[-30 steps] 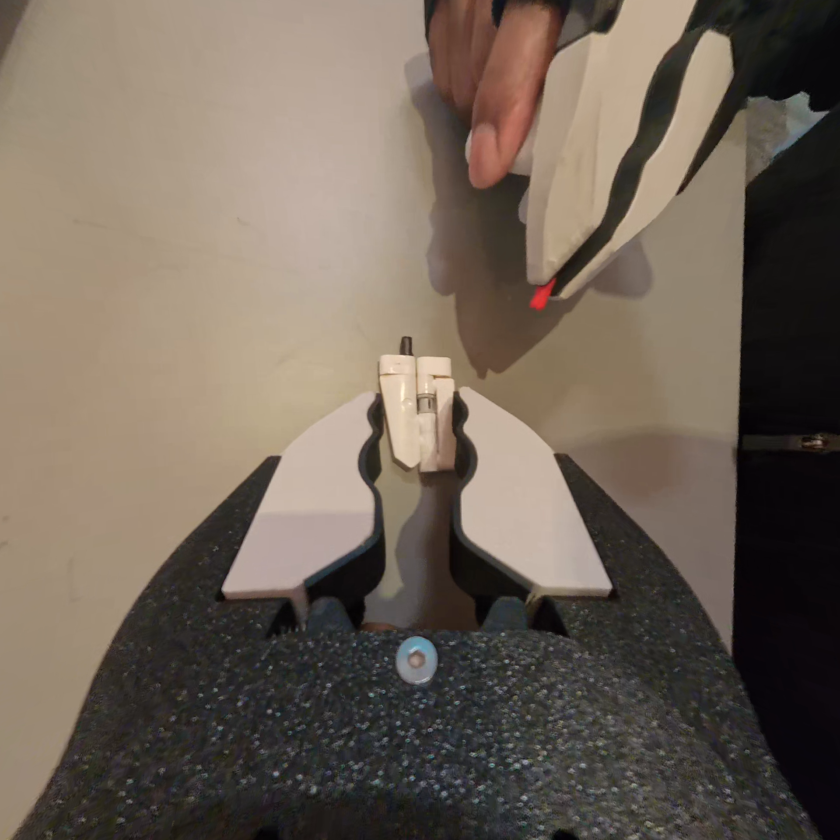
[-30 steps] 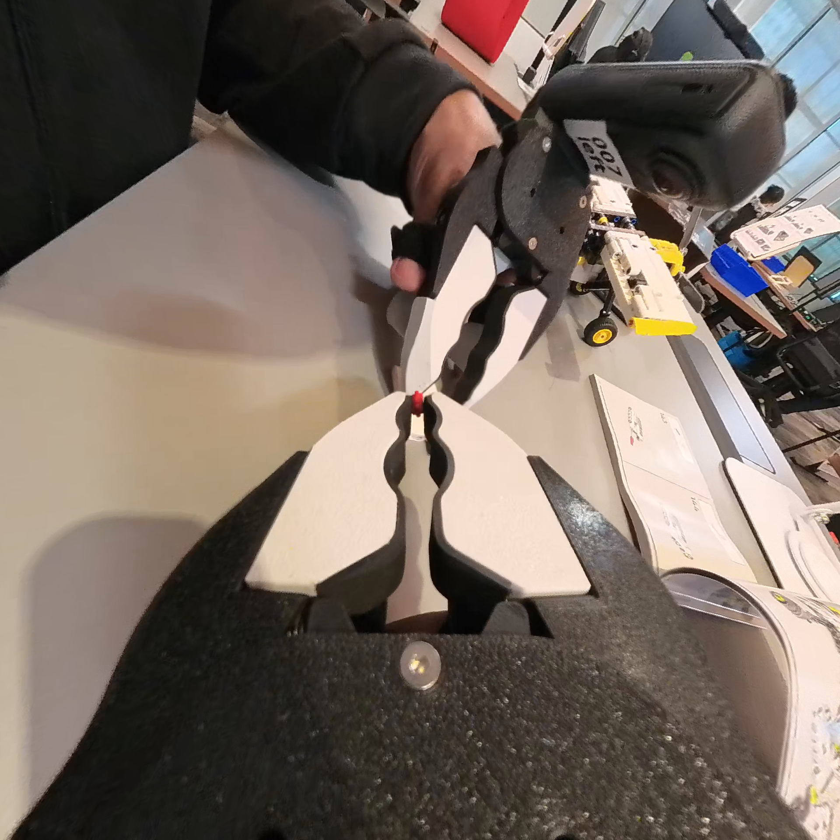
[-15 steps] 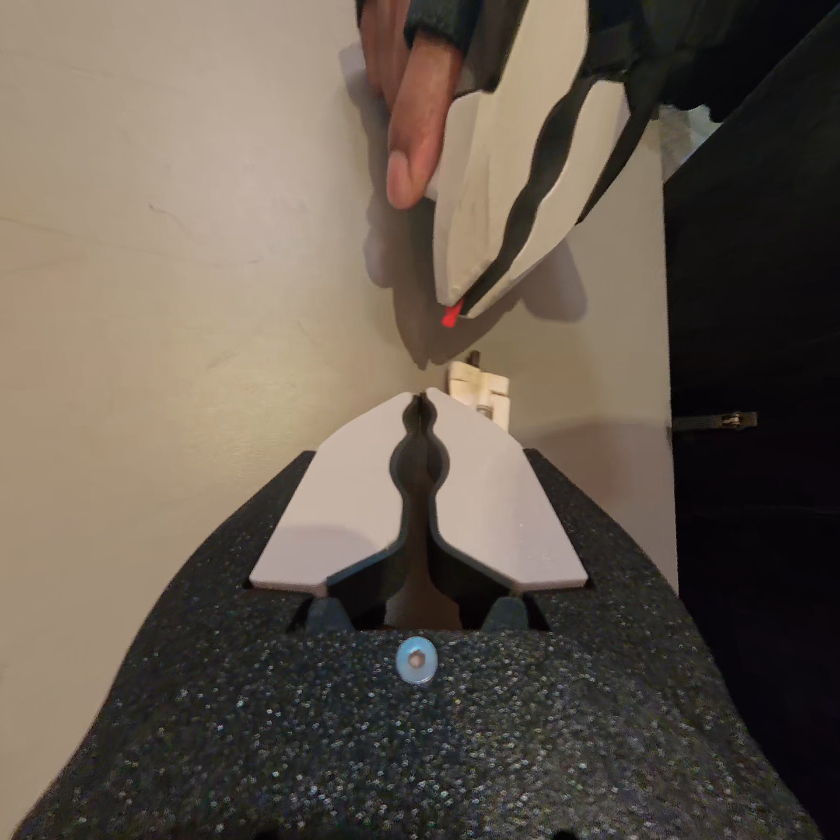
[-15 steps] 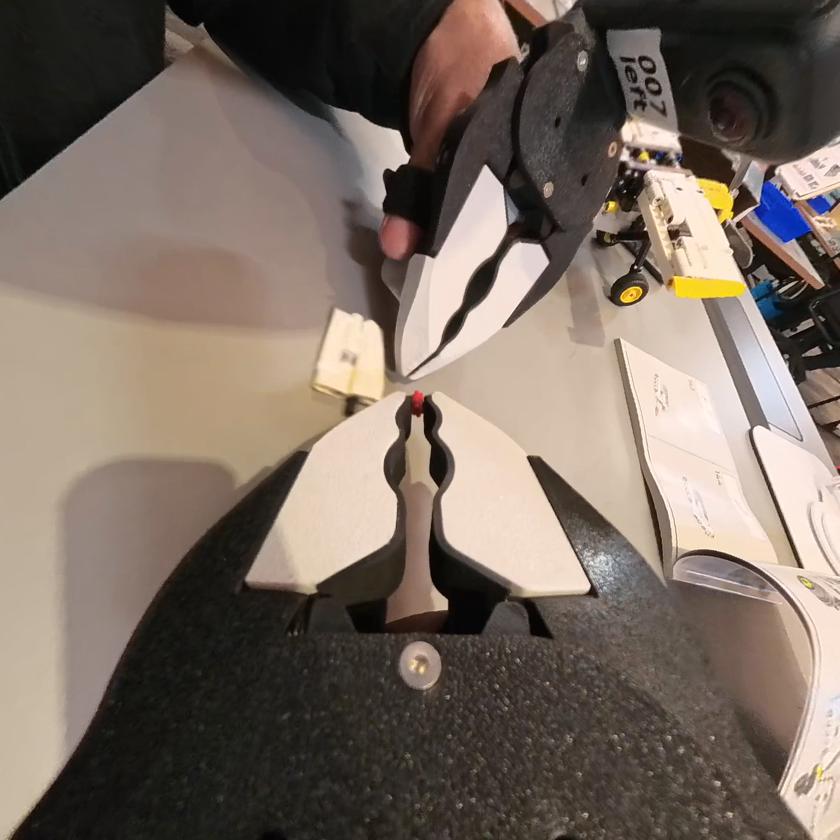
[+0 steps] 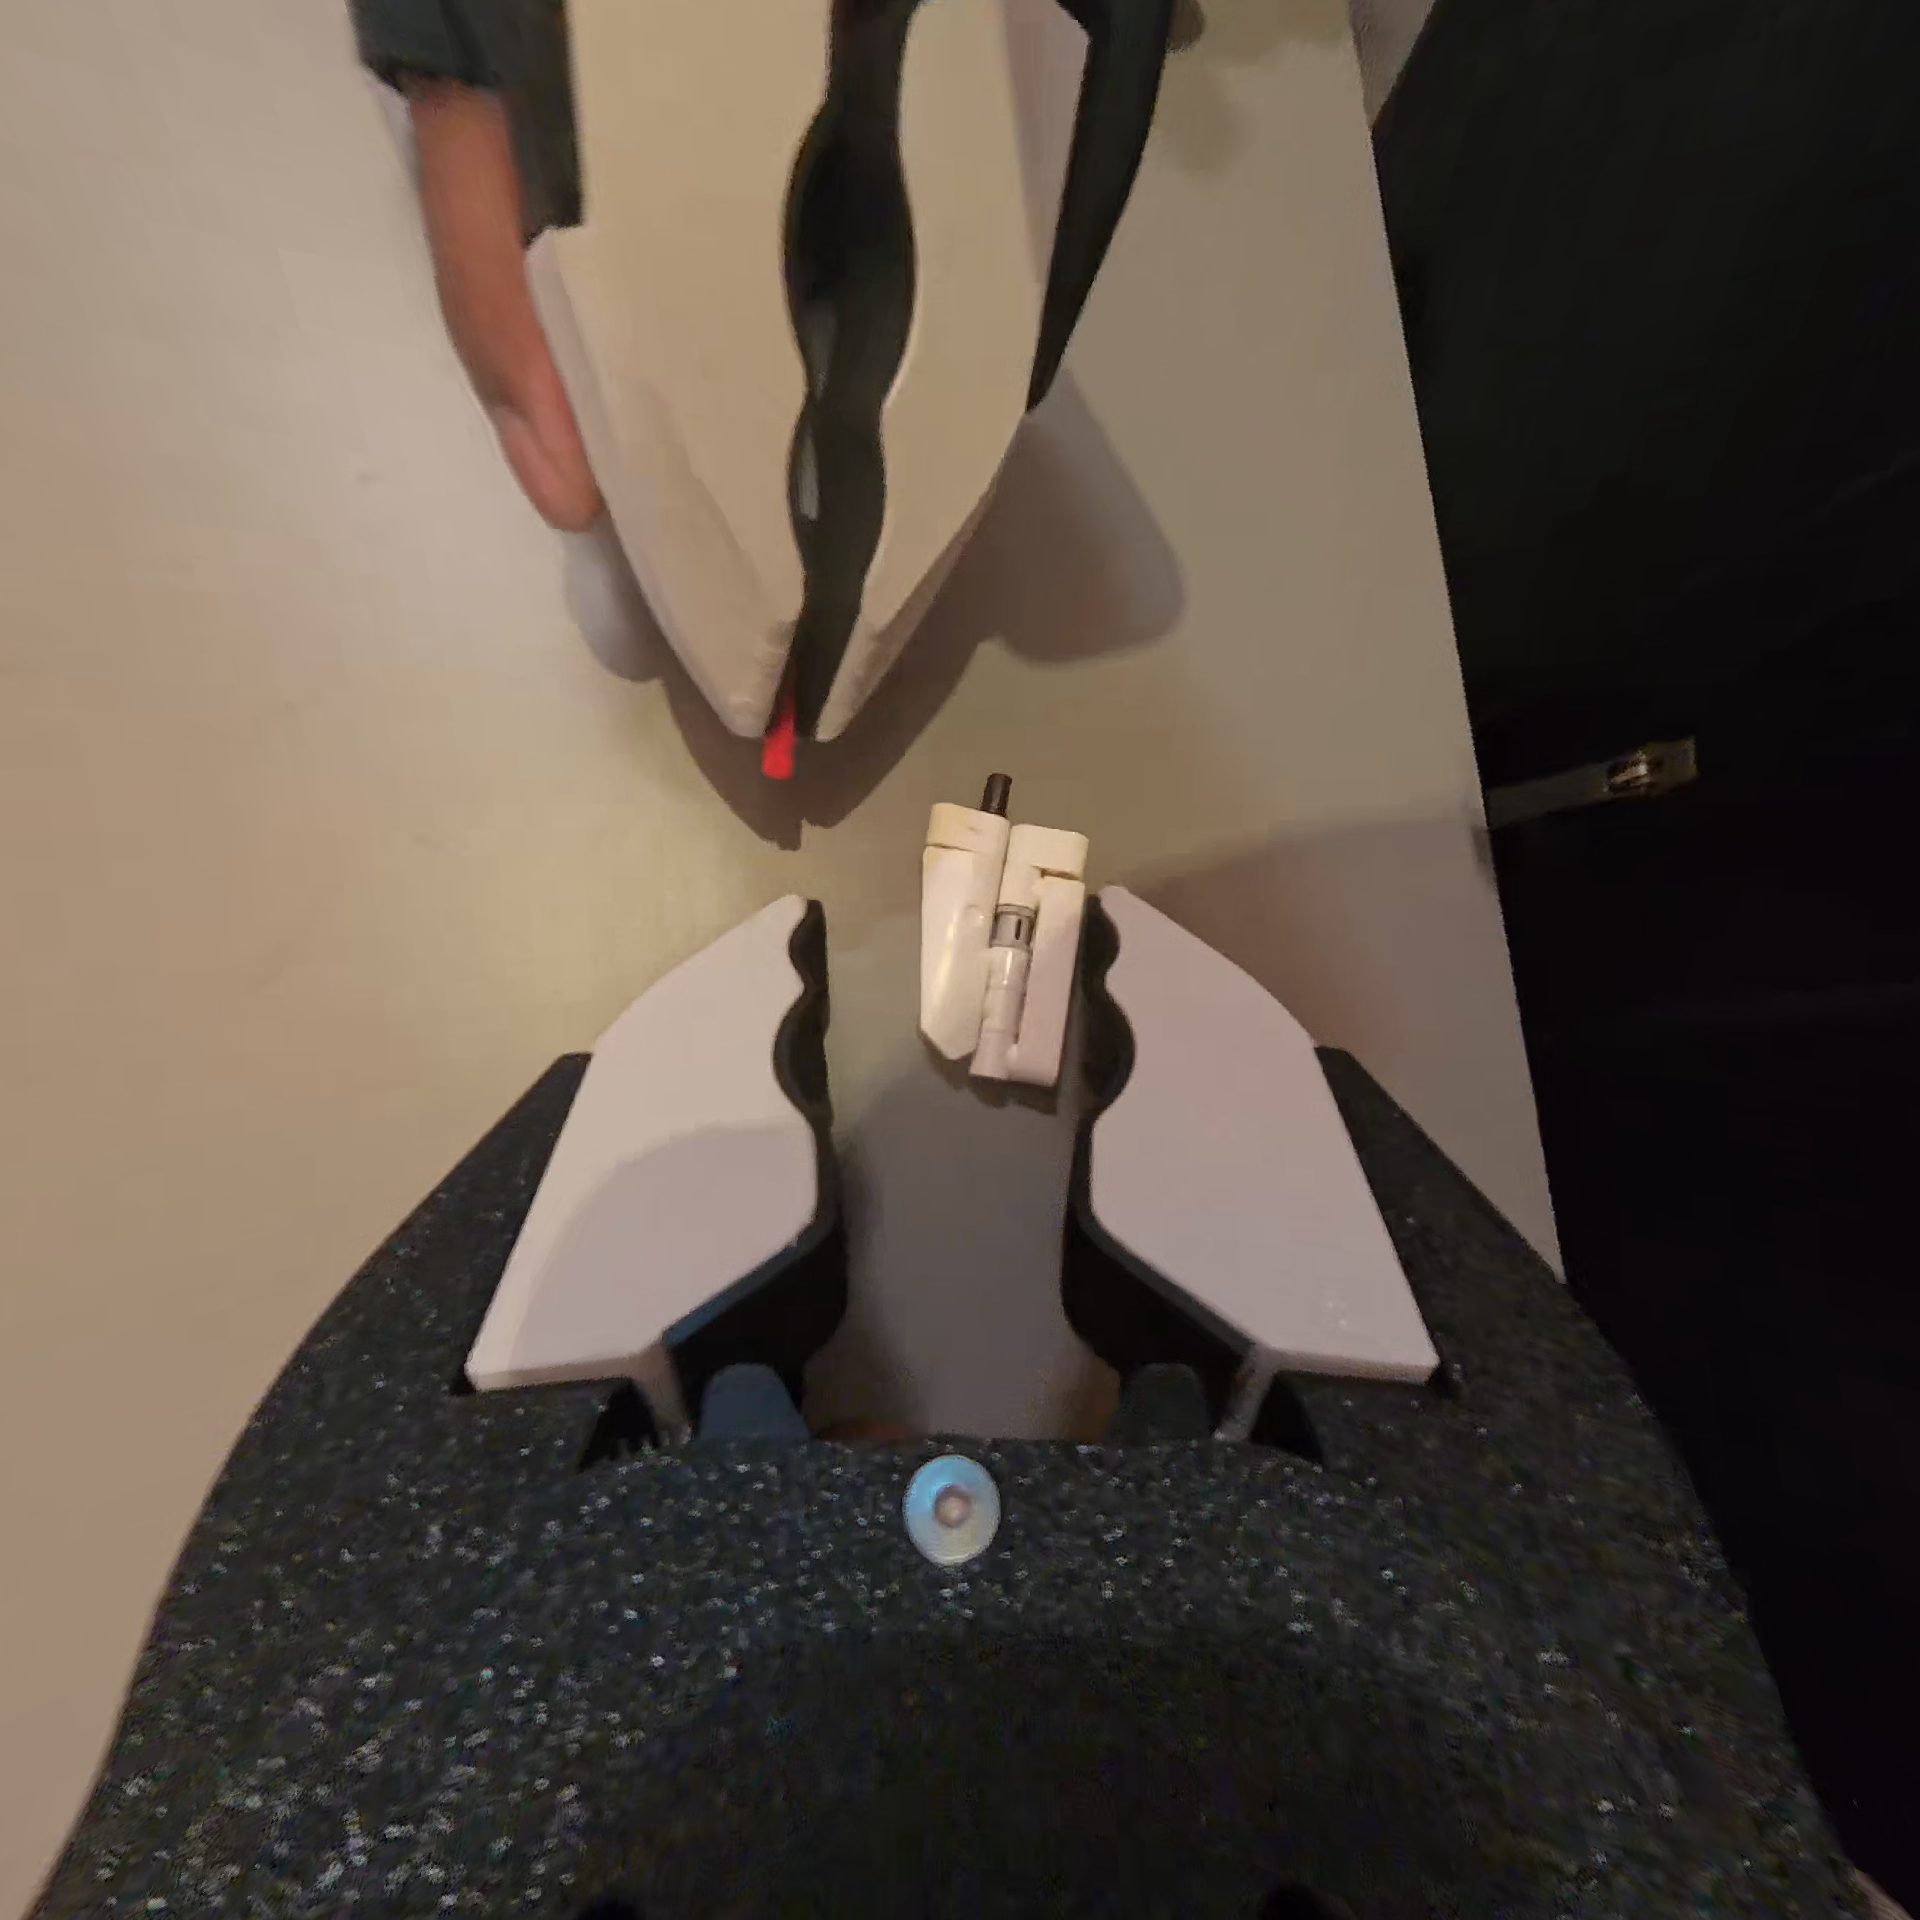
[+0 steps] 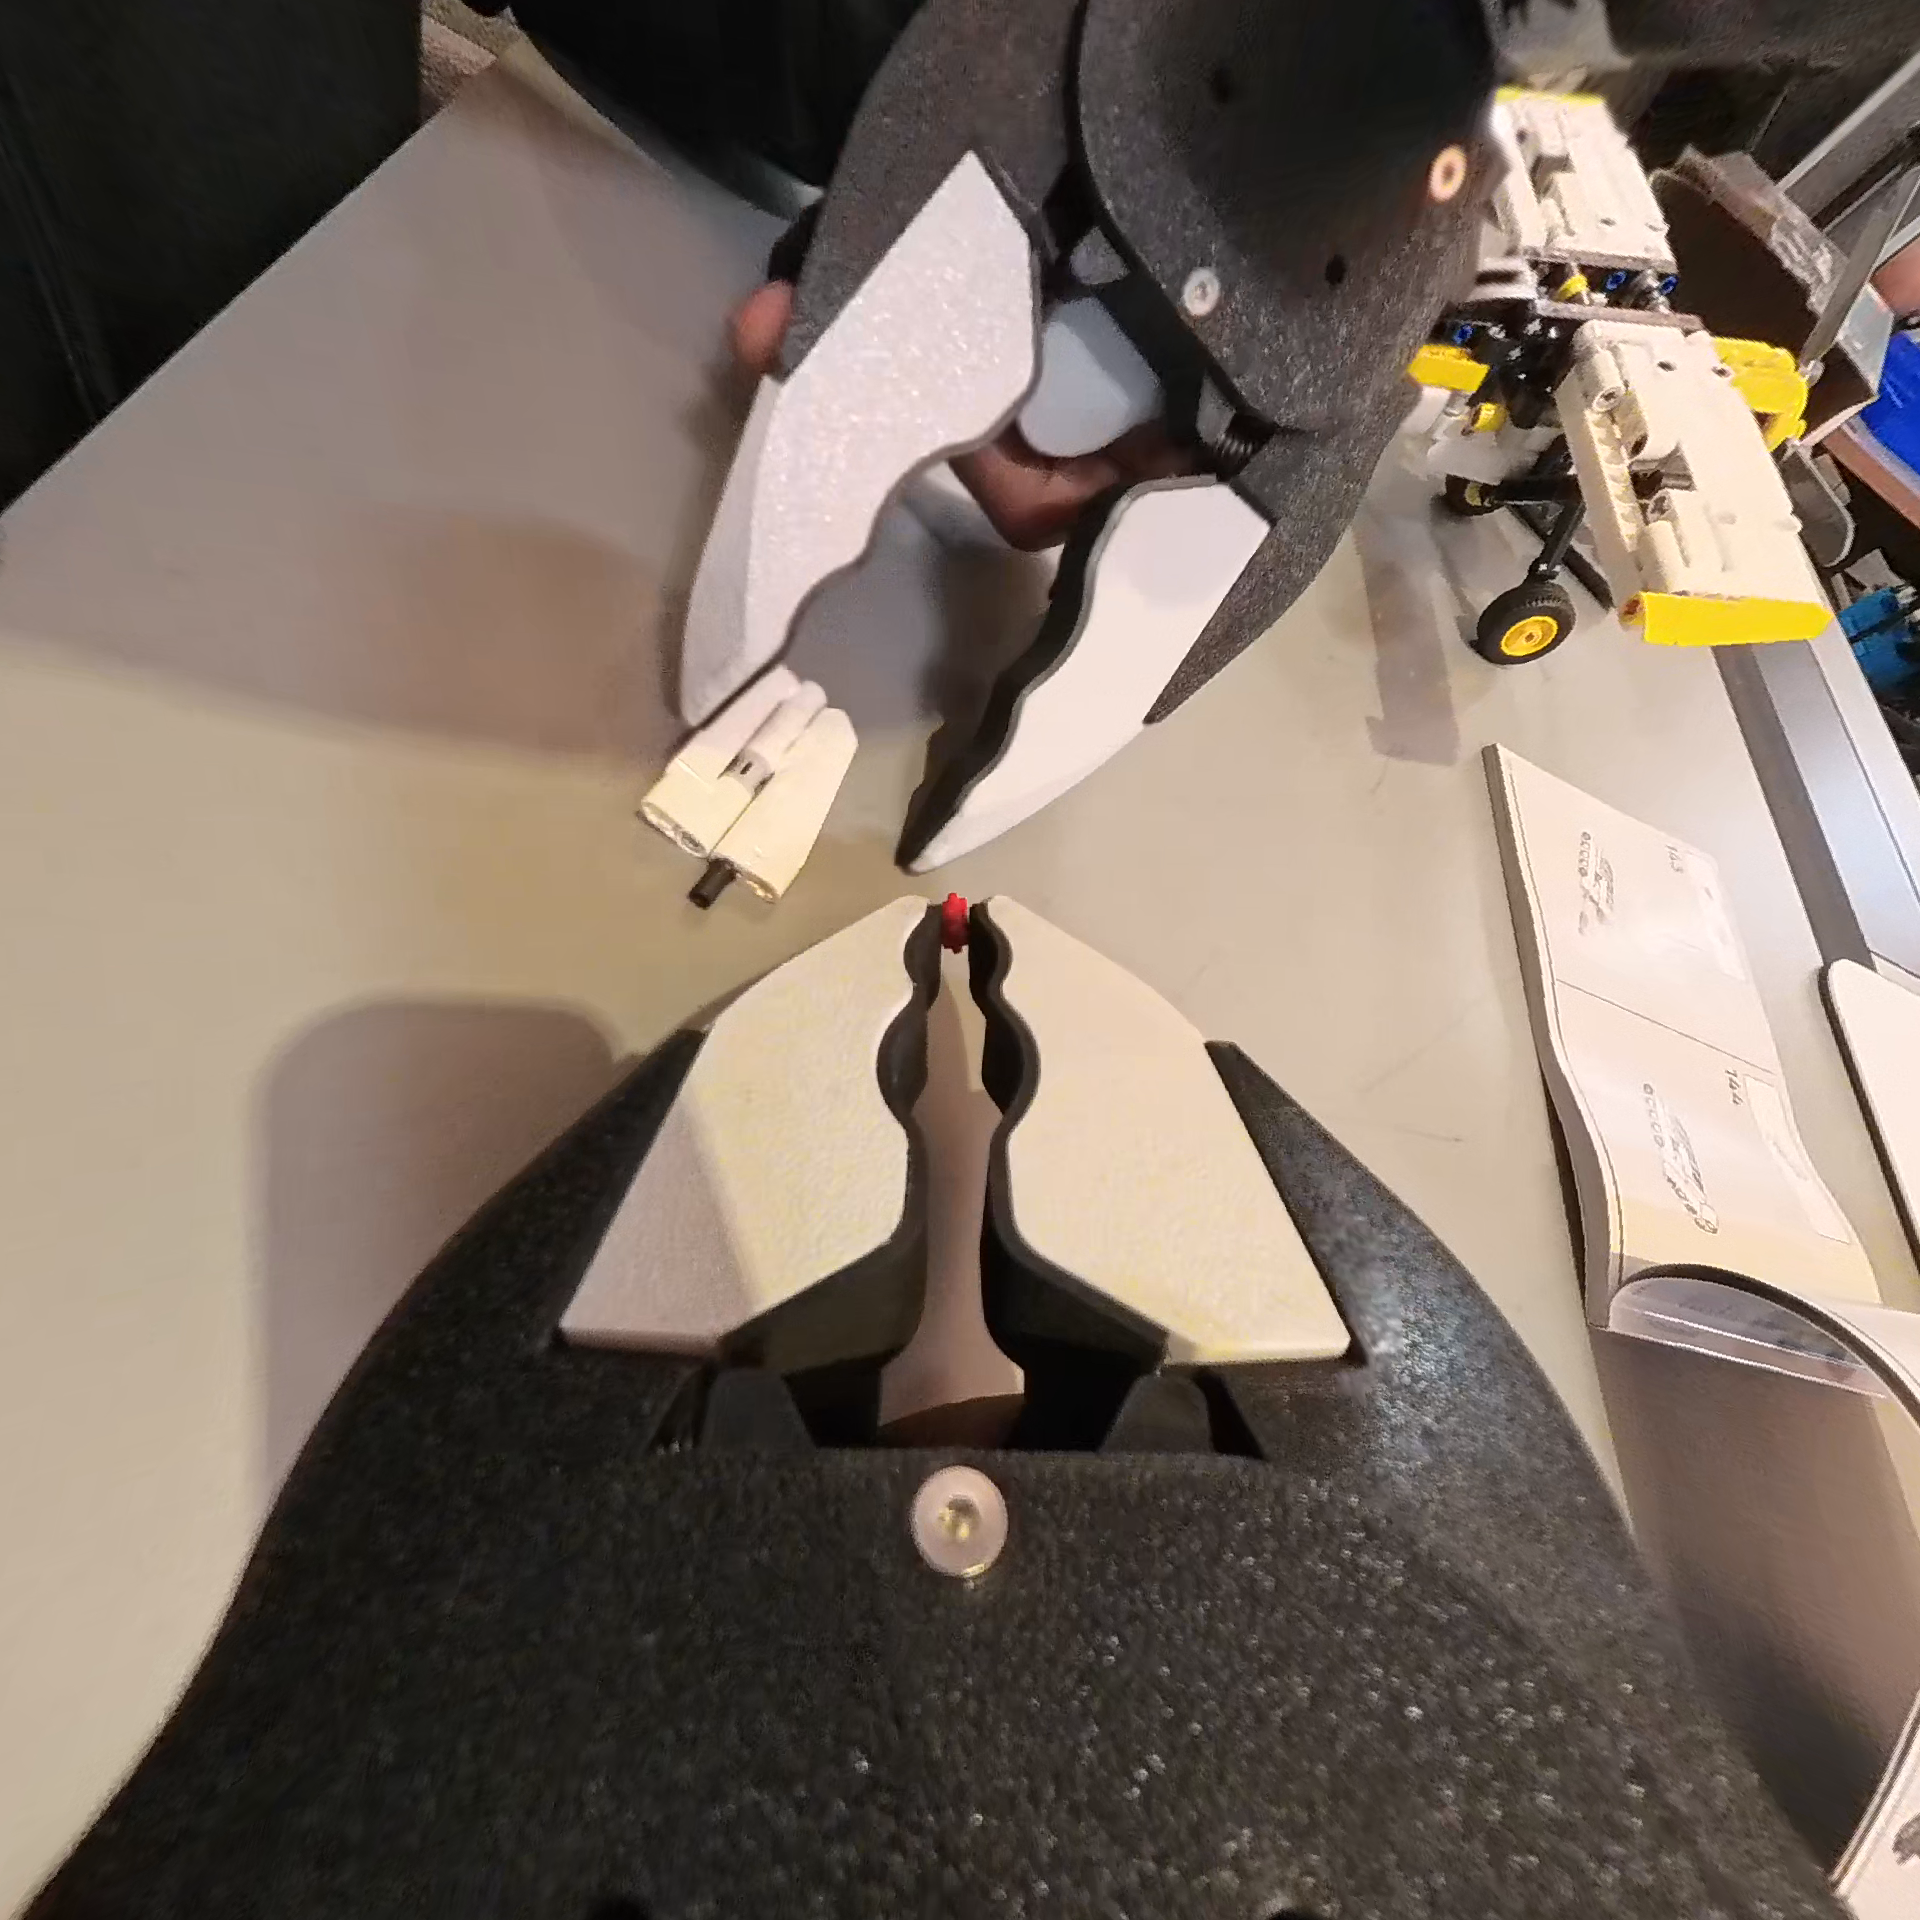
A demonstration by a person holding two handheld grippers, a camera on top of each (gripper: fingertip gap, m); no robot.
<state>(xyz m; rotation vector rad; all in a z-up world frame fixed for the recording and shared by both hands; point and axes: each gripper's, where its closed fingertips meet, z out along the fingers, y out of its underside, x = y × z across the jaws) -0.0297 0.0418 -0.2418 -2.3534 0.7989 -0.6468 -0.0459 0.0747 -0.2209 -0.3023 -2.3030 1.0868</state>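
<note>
Two grippers meet over the beige counter [image 6: 312, 675]. Left gripper [image 5: 951, 914] fingers stand apart around a small white plastic brick assembly [image 5: 997, 935], near the counter's edge. Right gripper [image 6: 951, 914] fingers are clamped on a tiny red plastic pin [image 6: 951, 922].

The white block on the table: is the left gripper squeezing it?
No. The left gripper is wide open, and the white block lies loose between its fingers.

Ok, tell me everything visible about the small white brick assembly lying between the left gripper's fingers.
The white brick assembly is a small cluster of glossy cream-white plastic building pieces, with a light grey cylinder in its middle channel and a short black pin at its far end. It lies flat on the beige table, between the open fingers of the left gripper, close against the right finger; the left finger stands clear of it.
</note>
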